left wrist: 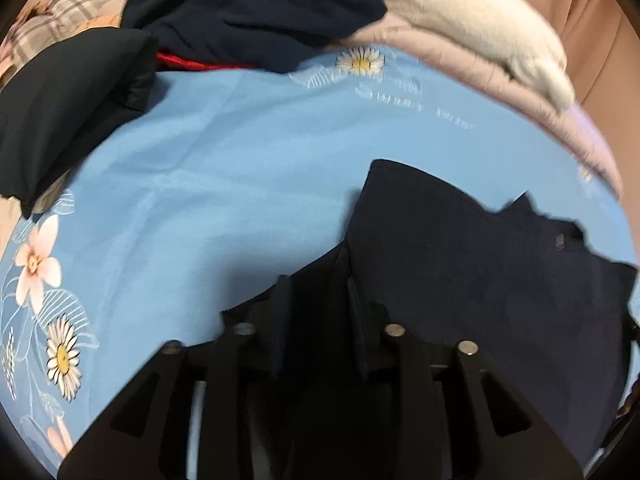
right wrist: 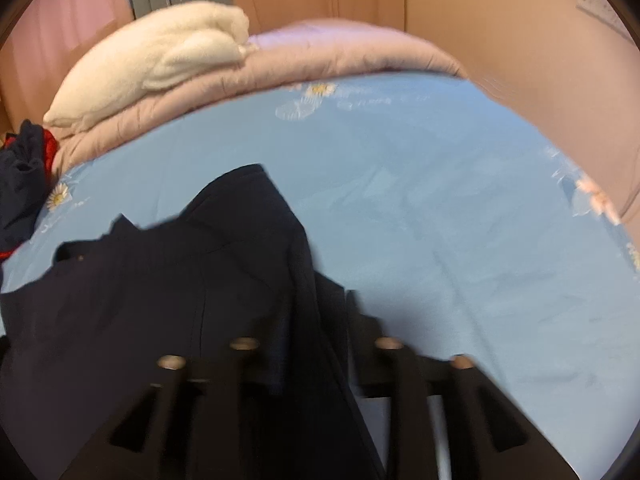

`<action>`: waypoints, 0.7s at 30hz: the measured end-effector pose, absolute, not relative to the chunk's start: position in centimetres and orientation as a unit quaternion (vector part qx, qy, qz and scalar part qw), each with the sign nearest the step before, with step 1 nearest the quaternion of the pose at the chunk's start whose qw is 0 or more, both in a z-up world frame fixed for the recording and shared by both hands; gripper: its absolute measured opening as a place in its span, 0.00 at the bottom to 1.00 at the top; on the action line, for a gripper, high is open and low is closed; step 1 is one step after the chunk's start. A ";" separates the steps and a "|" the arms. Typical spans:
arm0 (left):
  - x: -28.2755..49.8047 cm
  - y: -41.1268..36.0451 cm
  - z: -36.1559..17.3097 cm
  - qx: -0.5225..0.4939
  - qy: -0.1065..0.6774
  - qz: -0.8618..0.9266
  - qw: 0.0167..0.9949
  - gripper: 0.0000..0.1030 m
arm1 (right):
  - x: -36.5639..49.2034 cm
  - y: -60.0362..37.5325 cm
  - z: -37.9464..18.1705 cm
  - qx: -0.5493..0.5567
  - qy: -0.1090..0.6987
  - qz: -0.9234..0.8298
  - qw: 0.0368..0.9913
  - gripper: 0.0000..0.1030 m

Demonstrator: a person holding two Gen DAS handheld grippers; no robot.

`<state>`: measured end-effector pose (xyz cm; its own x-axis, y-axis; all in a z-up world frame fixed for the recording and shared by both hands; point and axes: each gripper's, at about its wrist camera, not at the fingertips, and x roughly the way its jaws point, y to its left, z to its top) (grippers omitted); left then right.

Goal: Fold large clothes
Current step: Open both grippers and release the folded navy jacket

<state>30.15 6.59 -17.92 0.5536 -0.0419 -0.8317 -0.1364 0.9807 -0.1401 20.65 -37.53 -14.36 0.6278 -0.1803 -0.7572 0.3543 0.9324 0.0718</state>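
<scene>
Navy garment [left wrist: 460,248] on blue sheet [left wrist: 220,152], fabric between parted left gripper [left wrist: 318,292] and right gripper [right wrist: 316,304] fingers

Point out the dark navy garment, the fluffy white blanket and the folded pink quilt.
Dark navy garment [left wrist: 480,264], left wrist view: its flat middle.
Fluffy white blanket [right wrist: 160,64], right wrist view: its top.
Folded pink quilt [right wrist: 340,52], right wrist view: its front edge.
</scene>
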 end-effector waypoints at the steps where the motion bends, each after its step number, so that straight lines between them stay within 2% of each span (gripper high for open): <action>1: 29.6 7.0 -17.1 -0.107 0.462 0.023 0.880 0.41 | 20.0 -37.4 -13.5 0.112 0.395 -0.143 0.900 0.51; 2: 29.0 7.2 -16.3 -0.113 0.455 0.021 0.883 0.51 | 19.4 -37.4 -12.8 0.119 0.387 -0.135 0.904 0.55; 3: 28.2 7.6 -15.4 -0.117 0.447 0.022 0.887 0.56 | 18.9 -37.3 -12.2 0.123 0.383 -0.131 0.906 0.56; 5: 26.7 7.8 -14.0 -0.117 0.436 0.022 0.892 0.60 | 17.4 -37.0 -10.6 0.124 0.369 -0.132 0.912 0.58; 8: 23.9 8.3 -12.2 -0.126 0.419 0.016 0.899 0.82 | 14.9 -36.2 -8.6 0.113 0.342 -0.128 0.924 0.74; 12: 20.2 8.4 -10.8 -0.134 0.403 -0.014 0.905 0.87 | 11.1 -34.8 -5.9 0.111 0.300 -0.115 0.940 0.89; 17: 16.0 8.0 -10.1 -0.121 0.404 -0.017 0.907 0.90 | 7.4 -33.2 -3.4 0.112 0.274 -0.093 0.951 0.90; 21: 12.8 8.1 -10.2 -0.124 0.392 -0.016 0.912 0.93 | 5.5 -32.7 -2.7 0.129 0.265 -0.091 0.951 0.95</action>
